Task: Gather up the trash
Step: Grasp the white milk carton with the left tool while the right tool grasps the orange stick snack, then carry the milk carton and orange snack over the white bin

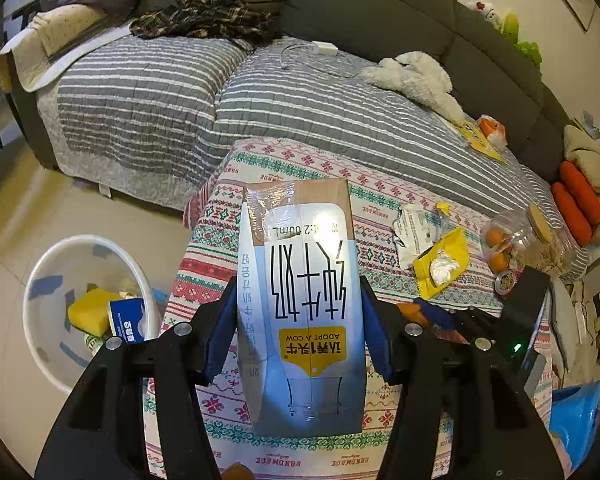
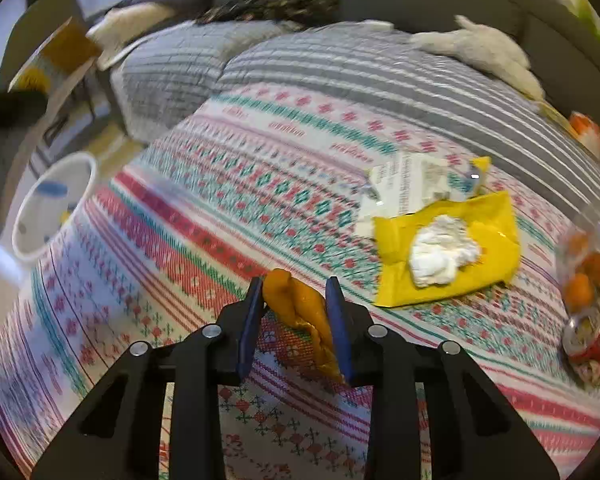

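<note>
My left gripper [image 1: 298,300] is shut on a flattened milk carton [image 1: 304,300], light blue with black characters and a yellow label, held above the patterned tablecloth [image 1: 228,216]. My right gripper [image 2: 296,292] is shut on an orange peel [image 2: 300,304] above the same cloth [image 2: 220,184]. A yellow wrapper [image 2: 488,240] with a crumpled white tissue [image 2: 440,256] on it and a torn white wrapper [image 2: 404,184] lie on the cloth to the right; both wrappers also show in the left wrist view [image 1: 456,248]. A white trash bin [image 1: 44,308] stands on the floor at the left, with trash inside.
A clear bag of oranges [image 1: 508,240] and a small can [image 2: 592,344] sit at the table's right edge. A grey sofa with a striped cover [image 1: 300,92], a plaid garment [image 1: 204,16] and a white plush toy [image 1: 416,76] lies behind the table. A blue object [image 1: 576,412] is at lower right.
</note>
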{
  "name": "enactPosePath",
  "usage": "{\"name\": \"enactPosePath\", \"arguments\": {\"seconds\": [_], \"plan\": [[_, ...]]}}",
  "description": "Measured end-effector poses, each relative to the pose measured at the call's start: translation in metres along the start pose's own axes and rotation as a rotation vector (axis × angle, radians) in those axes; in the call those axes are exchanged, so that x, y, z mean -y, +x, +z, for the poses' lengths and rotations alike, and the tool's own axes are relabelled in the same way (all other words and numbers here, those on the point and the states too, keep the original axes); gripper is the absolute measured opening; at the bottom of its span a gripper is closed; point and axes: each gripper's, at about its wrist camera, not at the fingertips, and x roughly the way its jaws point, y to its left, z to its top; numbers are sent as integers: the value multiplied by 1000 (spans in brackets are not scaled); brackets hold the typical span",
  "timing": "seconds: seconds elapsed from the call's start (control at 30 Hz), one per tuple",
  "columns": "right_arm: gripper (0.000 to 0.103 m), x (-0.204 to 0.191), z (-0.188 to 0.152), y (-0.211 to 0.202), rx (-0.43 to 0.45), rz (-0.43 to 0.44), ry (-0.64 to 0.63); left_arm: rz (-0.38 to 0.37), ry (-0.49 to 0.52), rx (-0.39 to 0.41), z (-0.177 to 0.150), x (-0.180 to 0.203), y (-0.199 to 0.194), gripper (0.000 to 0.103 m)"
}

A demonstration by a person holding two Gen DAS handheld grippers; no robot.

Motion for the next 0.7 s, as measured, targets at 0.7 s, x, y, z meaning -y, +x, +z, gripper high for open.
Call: {"name": "enactPosePath", "arguments": {"seconds": [0.7], "plan": [[28, -22, 11, -89, 278, -65, 295, 17, 11, 151, -4, -23, -52, 54]]}}
